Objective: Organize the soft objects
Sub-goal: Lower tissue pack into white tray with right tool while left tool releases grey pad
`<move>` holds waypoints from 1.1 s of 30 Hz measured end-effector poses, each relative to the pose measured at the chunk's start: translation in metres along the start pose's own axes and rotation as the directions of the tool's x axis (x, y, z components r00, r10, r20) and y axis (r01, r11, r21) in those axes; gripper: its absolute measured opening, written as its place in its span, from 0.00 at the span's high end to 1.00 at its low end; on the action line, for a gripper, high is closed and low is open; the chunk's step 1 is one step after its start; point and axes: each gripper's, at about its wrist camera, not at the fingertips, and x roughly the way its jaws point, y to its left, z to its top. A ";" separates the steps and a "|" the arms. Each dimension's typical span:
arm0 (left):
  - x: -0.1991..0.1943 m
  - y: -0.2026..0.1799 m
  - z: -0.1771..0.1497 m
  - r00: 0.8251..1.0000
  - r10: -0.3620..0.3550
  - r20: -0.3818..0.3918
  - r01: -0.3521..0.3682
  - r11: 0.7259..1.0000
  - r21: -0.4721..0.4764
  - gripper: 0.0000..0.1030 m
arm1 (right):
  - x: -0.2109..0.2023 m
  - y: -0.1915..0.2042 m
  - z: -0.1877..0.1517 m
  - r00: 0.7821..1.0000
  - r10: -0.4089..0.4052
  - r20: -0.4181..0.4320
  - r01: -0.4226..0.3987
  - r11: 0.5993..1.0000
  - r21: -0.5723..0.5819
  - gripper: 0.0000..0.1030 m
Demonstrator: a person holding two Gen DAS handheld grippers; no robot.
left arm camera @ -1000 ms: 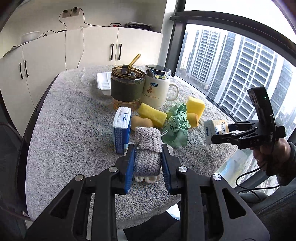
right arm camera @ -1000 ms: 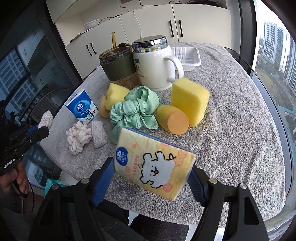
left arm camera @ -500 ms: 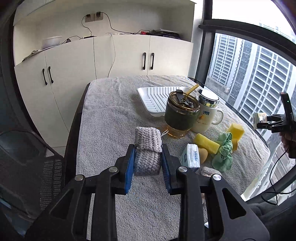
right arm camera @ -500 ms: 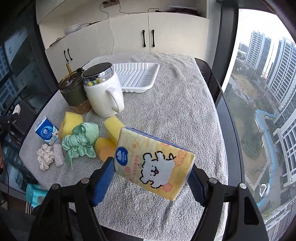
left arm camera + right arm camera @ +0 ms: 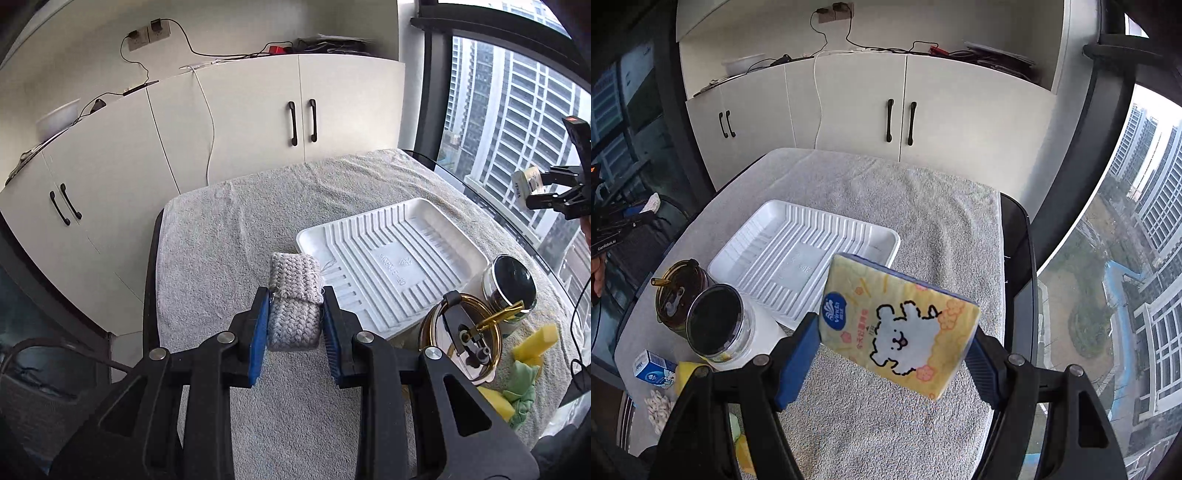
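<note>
The left hand-held gripper (image 5: 294, 325) is clamped on a grey knitted roll (image 5: 294, 295), held above the towel-covered desk (image 5: 221, 236) just left of the white tray (image 5: 391, 258). The right hand-held gripper (image 5: 894, 350) squeezes a yellow tissue pack (image 5: 899, 325) — tilted, near the tray's right corner.

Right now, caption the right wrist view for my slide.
Right gripper holds a yellow tissue pack above the towel-covered table, near the empty white tray.

Left gripper (image 5: 294, 325): matte black angular arms, blue ribbed finger pads (image 5: 259, 332), round silver screws at the joints; right gripper (image 5: 894, 354): same build — black frame, blue pads, silver screws; no markings legible.
</note>
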 end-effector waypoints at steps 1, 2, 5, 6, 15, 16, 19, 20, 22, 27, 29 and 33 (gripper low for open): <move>0.012 -0.004 0.009 1.000 -0.009 -0.011 0.009 1.000 0.007 0.75 | 0.015 0.004 0.009 1.000 0.024 -0.020 -0.024 1.000 -0.010 0.26; 0.024 -0.009 0.016 0.999 -0.026 -0.025 0.026 1.000 0.004 0.75 | 0.028 0.008 0.018 0.998 0.043 -0.036 -0.044 0.999 -0.020 0.26; 0.063 -0.024 0.033 0.996 -0.045 -0.073 0.047 0.999 0.025 0.75 | 0.071 0.024 0.037 0.994 0.069 -0.085 -0.076 0.994 -0.074 0.26; 0.076 -0.029 0.037 0.994 -0.059 -0.095 0.063 0.998 0.031 0.75 | 0.085 0.029 0.040 0.991 0.078 -0.108 -0.088 0.992 -0.088 0.26; 0.147 -0.059 0.037 0.960 -0.132 -0.246 0.167 0.978 0.128 0.75 | 0.163 0.042 0.046 0.959 0.123 -0.254 -0.165 0.974 -0.152 0.26; 0.151 -0.062 0.035 0.957 -0.132 -0.259 0.171 0.976 0.133 0.75 | 0.169 0.043 0.045 0.957 0.118 -0.266 -0.163 0.974 -0.156 0.26; 0.161 -0.067 0.030 0.951 -0.138 -0.276 0.182 0.973 0.141 0.75 | 0.181 0.045 0.040 0.951 0.107 -0.290 -0.160 0.973 -0.164 0.26; 0.163 -0.069 0.029 0.950 -0.140 -0.280 0.186 0.972 0.143 0.75 | 0.185 0.046 0.039 0.950 0.106 -0.295 -0.160 0.973 -0.167 0.26; 0.165 -0.073 0.028 0.949 -0.139 -0.282 0.188 0.970 0.154 0.75 | 0.190 0.048 0.036 0.948 0.102 -0.302 -0.158 0.973 -0.167 0.26; 0.175 -0.072 0.024 0.943 -0.136 -0.305 0.188 0.971 0.150 0.74 | 0.194 0.049 0.036 0.947 0.121 -0.299 -0.170 0.975 -0.146 0.26; 0.179 -0.071 0.021 0.943 -0.123 -0.308 0.174 0.974 0.144 0.74 | 0.194 0.050 0.036 0.947 0.124 -0.295 -0.171 0.976 -0.138 0.25; 0.186 -0.068 0.018 0.941 -0.115 -0.318 0.162 0.979 0.125 0.72 | 0.193 0.048 0.036 0.949 0.123 -0.290 -0.164 0.979 -0.123 0.24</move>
